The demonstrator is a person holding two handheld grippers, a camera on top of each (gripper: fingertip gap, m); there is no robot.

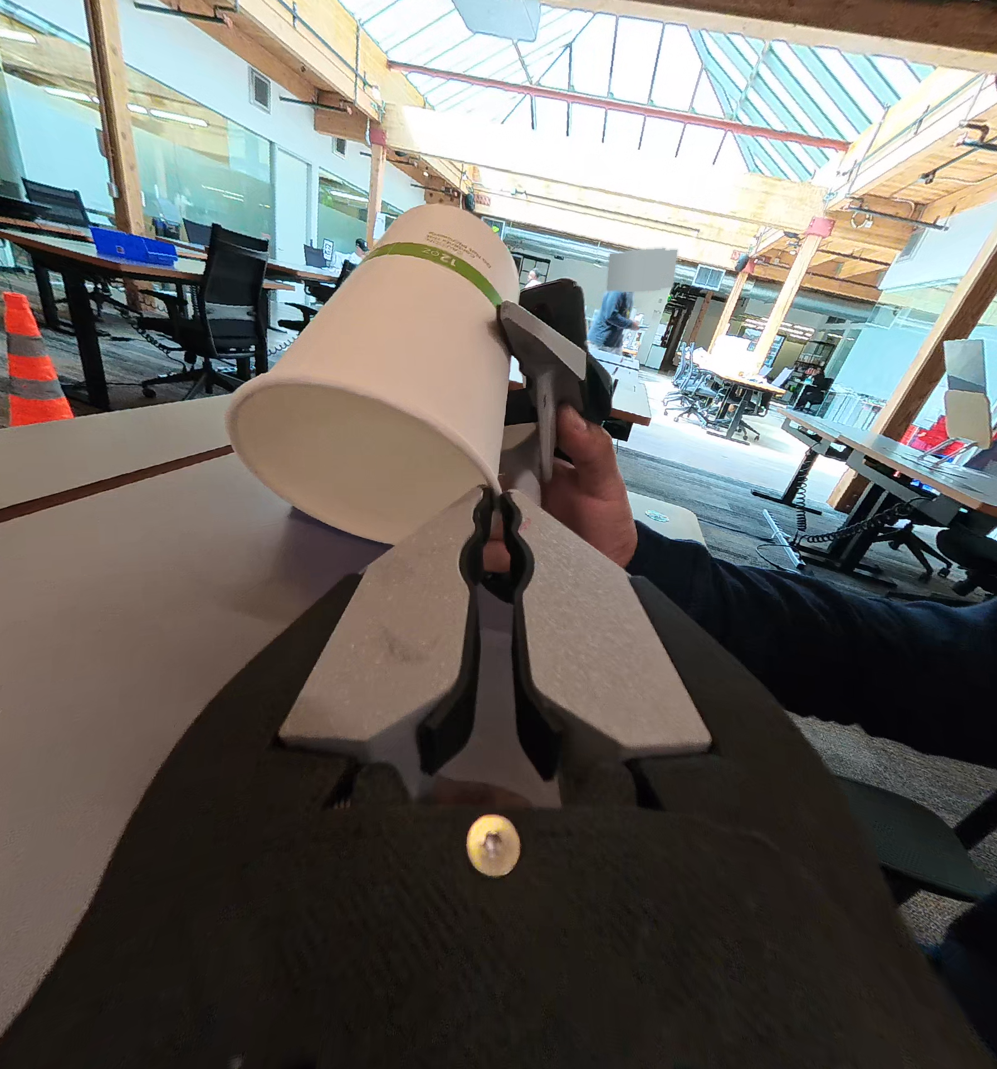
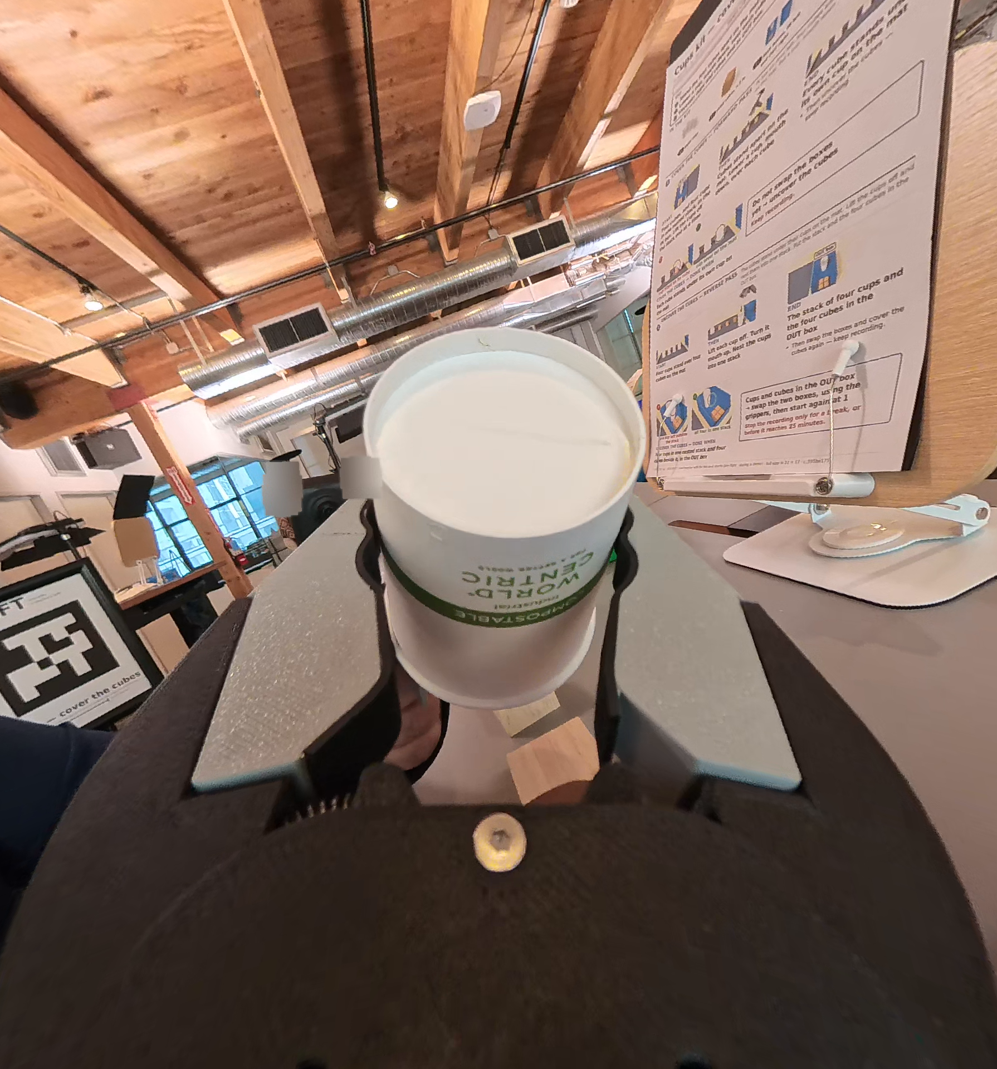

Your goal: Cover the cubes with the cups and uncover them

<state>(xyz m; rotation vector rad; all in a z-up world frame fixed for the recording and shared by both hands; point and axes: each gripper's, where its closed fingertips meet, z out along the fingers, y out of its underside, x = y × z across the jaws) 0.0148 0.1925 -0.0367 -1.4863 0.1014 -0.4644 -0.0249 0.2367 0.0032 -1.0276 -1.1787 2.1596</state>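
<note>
A white paper cup (image 1: 392, 370) with a green band is held tilted above the table, its open mouth facing down and toward me. My left gripper (image 1: 491, 503) is shut, its tips pinching the cup's rim at the lowest edge. My right gripper (image 2: 499, 538) is shut on the cup's body (image 2: 502, 509) at the green band, with a pad on each side. One of its fingers (image 1: 534, 347) shows against the cup in the left wrist view. Two wooden cubes (image 2: 548, 763) (image 2: 528, 717) lie on the table below the cup.
A person's hand (image 1: 589, 497) holds the right gripper. An instruction sheet on a white stand (image 2: 785, 260) is at the right of the table (image 1: 108, 578). A black-and-white marker sign (image 2: 50, 648) stands at the left. An orange cone (image 1: 30, 358) is on the floor beyond.
</note>
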